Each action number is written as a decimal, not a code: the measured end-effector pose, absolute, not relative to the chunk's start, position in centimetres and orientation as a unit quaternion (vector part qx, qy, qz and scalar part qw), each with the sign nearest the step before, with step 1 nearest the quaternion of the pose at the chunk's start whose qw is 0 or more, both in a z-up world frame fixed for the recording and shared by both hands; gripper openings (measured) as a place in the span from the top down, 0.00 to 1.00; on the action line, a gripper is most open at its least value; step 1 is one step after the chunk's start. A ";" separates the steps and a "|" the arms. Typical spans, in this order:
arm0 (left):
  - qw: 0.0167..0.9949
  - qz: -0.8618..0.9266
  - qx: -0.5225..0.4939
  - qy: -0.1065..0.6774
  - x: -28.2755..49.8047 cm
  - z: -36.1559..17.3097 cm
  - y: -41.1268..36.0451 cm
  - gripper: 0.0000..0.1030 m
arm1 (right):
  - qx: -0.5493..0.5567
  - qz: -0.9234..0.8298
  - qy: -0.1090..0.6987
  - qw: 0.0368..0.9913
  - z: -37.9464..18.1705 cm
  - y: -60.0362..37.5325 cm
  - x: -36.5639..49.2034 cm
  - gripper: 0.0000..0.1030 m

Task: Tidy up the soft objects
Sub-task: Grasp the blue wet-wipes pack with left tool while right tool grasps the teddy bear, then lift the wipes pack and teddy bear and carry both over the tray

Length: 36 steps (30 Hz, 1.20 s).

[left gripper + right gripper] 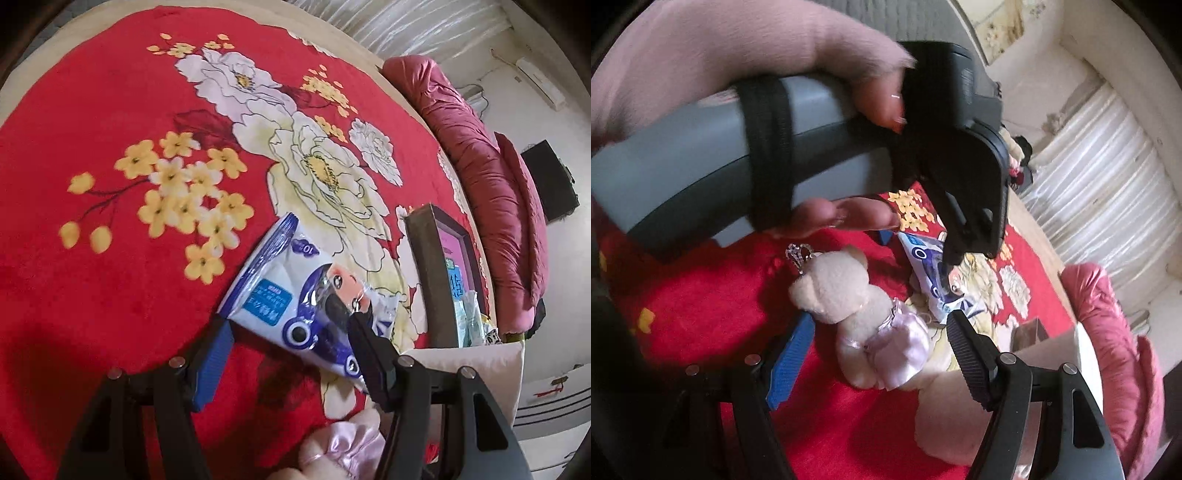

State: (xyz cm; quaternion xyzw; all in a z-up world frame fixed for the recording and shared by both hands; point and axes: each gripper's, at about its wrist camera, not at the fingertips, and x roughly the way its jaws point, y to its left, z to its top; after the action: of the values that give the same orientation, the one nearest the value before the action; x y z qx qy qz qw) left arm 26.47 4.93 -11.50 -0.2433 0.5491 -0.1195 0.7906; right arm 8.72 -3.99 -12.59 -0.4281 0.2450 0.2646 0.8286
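A white and blue tissue pack point(295, 291) with a cartoon girl lies on the red floral blanket point(110, 184). My left gripper point(291, 332) is open, its blue and black fingers on either side of the pack's near end. A cream teddy bear in a pink satin dress point(864, 317) lies on the blanket between the open fingers of my right gripper point(879, 328). The bear's dress shows at the bottom of the left wrist view point(343, 446). The pack also shows in the right wrist view point(934, 273), under the left gripper held by a hand point(849, 218).
An open cardboard box point(443, 273) with packets inside stands on the bed to the right, also seen in the right wrist view point(1045, 343). A rolled maroon quilt point(491, 192) lies along the far bed edge. A white pillow point(945, 417) lies by the bear.
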 end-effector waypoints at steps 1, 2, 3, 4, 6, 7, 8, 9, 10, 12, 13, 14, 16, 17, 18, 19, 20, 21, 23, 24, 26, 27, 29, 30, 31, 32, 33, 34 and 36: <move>0.788 -0.123 -0.246 0.551 26.8 -11.7 4.9 0.39 | -0.435 0.265 0.240 0.826 -12.8 -3.9 8.8 0.27; 0.785 -0.126 -0.249 0.554 27.0 -11.9 4.9 0.39 | -0.444 0.264 0.235 0.824 -13.0 -3.7 8.8 0.27; 0.781 -0.130 -0.255 0.556 27.4 -12.1 5.0 0.39 | -0.453 0.267 0.232 0.819 -13.4 -3.5 9.1 0.27; 0.775 -0.136 -0.263 0.558 27.7 -12.3 5.2 0.39 | -0.459 0.268 0.230 0.815 -13.7 -3.3 9.3 0.27; 0.765 -0.145 -0.279 0.562 28.4 -12.7 5.7 0.39 | -0.473 0.272 0.229 0.806 -14.3 -3.0 9.7 0.27; 0.758 -0.148 -0.292 0.564 28.7 -12.9 6.1 0.39 | -0.480 0.275 0.225 0.802 -14.6 -2.8 10.0 0.27; 0.754 -0.151 -0.299 0.565 28.9 -13.0 6.3 0.39 | -0.484 0.278 0.221 0.800 -14.8 -2.7 10.1 0.27; 0.750 -0.153 -0.306 0.567 29.2 -13.2 6.4 0.39 | -0.490 0.282 0.215 0.797 -15.0 -2.6 10.4 0.27; 0.745 -0.155 -0.311 0.569 29.5 -13.4 6.5 0.39 | -0.492 0.283 0.213 0.795 -15.1 -2.5 10.5 0.27; 0.741 -0.157 -0.311 0.574 29.8 -13.4 6.4 0.39 | -0.493 0.287 0.211 0.794 -15.4 -2.2 11.2 0.28; 0.741 -0.159 -0.305 0.577 30.0 -13.4 6.3 0.39 | -0.492 0.289 0.212 0.793 -15.5 -2.1 11.5 0.32; 0.742 -0.160 -0.297 0.579 30.1 -13.4 6.1 0.40 | -0.488 0.291 0.214 0.794 -15.5 -2.1 11.9 0.36; 0.748 -0.161 -0.271 0.583 30.4 -13.2 5.4 0.40 | -0.480 0.288 0.223 0.798 -15.7 -2.0 12.7 0.59; 0.751 -0.160 -0.263 0.585 30.4 -13.2 5.2 0.41 | -0.478 0.283 0.226 0.800 -15.9 -1.9 13.0 0.59; 0.754 -0.158 -0.249 0.586 30.4 -13.1 4.9 0.42 | -0.471 0.281 0.231 0.803 -16.2 -1.9 13.6 0.60; 0.758 -0.155 -0.242 0.586 30.4 -13.1 4.8 0.43 | -0.465 0.280 0.233 0.807 -16.1 -2.1 13.8 0.61; 0.760 -0.152 -0.237 0.586 30.4 -13.0 4.7 0.47 | -0.460 0.278 0.234 0.810 -16.0 -2.2 14.0 0.62; 0.761 -0.149 -0.237 0.585 30.5 -13.0 4.7 0.51 | -0.454 0.275 0.232 0.815 -15.7 -2.5 14.2 0.63; 0.763 -0.143 -0.242 0.582 30.4 -13.1 5.0 0.62 | -0.442 0.272 0.237 0.821 -15.1 -3.2 14.5 0.63; 0.765 -0.139 -0.249 0.578 30.4 -13.1 5.3 0.68 | -0.436 0.273 0.239 0.824 -14.8 -3.4 14.6 0.63; 0.764 -0.136 -0.274 0.568 30.2 -13.3 5.9 0.76 | -0.431 0.270 0.237 0.828 -14.2 -4.2 14.5 0.63; 0.765 -0.133 -0.282 0.563 30.0 -13.4 6.2 0.83 | -0.423 0.270 0.238 0.832 -13.8 -4.8 14.7 0.63; 0.765 -0.129 -0.297 0.557 29.7 -13.5 6.3 0.86 | -0.413 0.269 0.237 0.837 -13.3 -5.4 14.9 0.63; 0.765 -0.130 -0.306 0.552 29.4 -13.5 6.3 0.87 | -0.407 0.269 0.235 0.841 -12.8 -5.7 15.1 0.63; 0.765 -0.131 -0.312 0.548 29.3 -13.4 6.2 0.88 | -0.400 0.269 0.233 0.844 -12.4 -5.9 15.2 0.63; 0.764 -0.133 -0.319 0.544 29.1 -13.4 6.2 0.90 | -0.392 0.269 0.233 0.848 -12.1 -6.3 15.2 0.63; 0.763 -0.139 -0.332 0.537 28.9 -13.3 6.2 0.91 | -0.377 0.271 0.232 0.855 -11.3 -6.7 15.5 0.63; 0.763 -0.142 -0.338 0.533 28.7 -13.1 6.2 0.91 | -0.366 0.271 0.230 0.860 -10.8 -7.0 15.7 0.63; 0.769 -0.145 -0.345 0.519 28.1 -12.5 6.3 0.93 | -0.342 0.273 0.227 0.870 -9.9 -7.3 15.5 0.63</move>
State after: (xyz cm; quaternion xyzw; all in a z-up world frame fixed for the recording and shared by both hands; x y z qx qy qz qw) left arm 28.15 6.28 -12.52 -0.3448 0.5188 -0.1446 0.7688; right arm 15.46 -7.29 -9.91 -0.3424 0.2269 0.2730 0.8699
